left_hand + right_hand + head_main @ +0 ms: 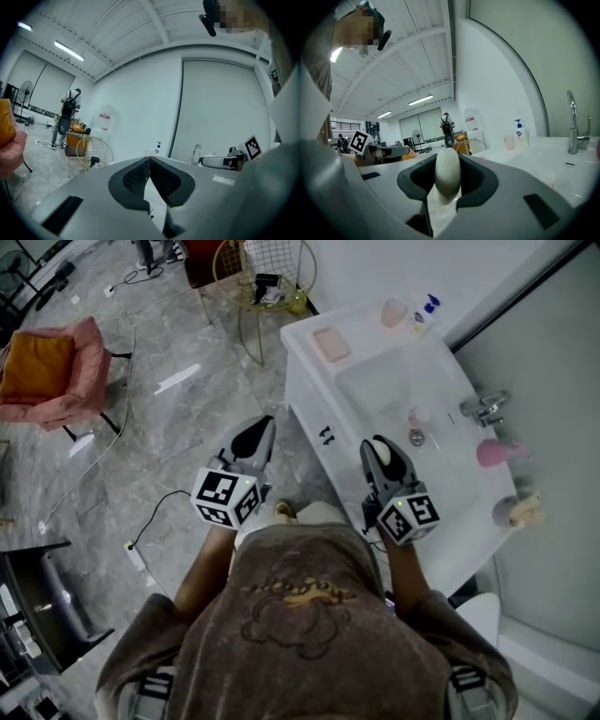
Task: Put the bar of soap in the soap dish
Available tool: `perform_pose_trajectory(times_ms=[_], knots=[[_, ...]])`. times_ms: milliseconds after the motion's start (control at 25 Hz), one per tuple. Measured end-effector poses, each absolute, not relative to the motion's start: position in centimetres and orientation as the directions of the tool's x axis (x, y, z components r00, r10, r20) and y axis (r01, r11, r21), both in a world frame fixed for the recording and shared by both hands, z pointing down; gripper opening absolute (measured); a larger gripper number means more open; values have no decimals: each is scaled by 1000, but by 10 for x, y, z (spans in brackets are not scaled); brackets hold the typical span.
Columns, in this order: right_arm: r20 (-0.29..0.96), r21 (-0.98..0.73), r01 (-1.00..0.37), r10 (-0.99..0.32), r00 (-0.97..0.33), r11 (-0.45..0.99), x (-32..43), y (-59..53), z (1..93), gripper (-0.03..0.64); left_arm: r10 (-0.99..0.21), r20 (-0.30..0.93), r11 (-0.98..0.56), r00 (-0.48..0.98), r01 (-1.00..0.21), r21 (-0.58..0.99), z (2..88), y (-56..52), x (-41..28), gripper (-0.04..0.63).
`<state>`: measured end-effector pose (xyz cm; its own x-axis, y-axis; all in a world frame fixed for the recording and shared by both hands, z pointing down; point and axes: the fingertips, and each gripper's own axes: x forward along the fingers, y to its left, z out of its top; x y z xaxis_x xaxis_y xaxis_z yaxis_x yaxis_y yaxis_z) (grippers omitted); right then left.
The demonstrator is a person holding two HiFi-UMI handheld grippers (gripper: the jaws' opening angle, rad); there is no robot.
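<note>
Brown-shirted person [300, 615] at a white bench [450, 521]: right hand-held gripper [379, 452] clamps the soap [447, 171] above its near edge; left hand-held gripper [257, 434], jaws pressed together, carries nothing. Pink soap dish [330, 343] sits at the far corner. Bottle [424, 315] label unreadable.

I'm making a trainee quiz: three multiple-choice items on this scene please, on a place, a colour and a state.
1. Where is the soap dish? A on the counter beyond the basin; B in the basin; C on the floor.
2. What colour is the bar of soap? A green; B white; C pink.
3. How is the left gripper? A wide open; B shut on the bar; C shut, empty.
A: it lies at the counter's far end. B: the bar in the right gripper looks white. C: its jaws meet, nothing between.
</note>
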<state>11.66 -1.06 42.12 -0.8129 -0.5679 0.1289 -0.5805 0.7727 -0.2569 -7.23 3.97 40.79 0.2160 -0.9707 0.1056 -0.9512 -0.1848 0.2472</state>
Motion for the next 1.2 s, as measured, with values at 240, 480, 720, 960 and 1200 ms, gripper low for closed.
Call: perform_pose_trajectory(times_ms=[240, 480, 720, 960, 1200], knots=[[134, -260, -592, -579, -804, 762, 113, -37, 422, 115, -963, 111, -209, 244, -943, 259, 411, 12, -72, 4], [129, -267, -599, -588, -798, 755, 102, -68, 425, 115, -960, 115, -219, 255, -941, 258, 415, -15, -83, 4], [112, -270, -587, -581, -806, 763, 85, -107, 424, 115, -959, 120, -221, 258, -941, 254, 420, -50, -98, 4], [114, -284, -577, -570, -814, 766, 69, -152, 426, 115, -952, 129, -239, 277, -939, 247, 418, -97, -109, 3], [108, -302, -569, -566, -818, 765, 55, -201, 426, 115, -945, 144, -254, 293, -937, 239, 414, -150, -120, 3]])
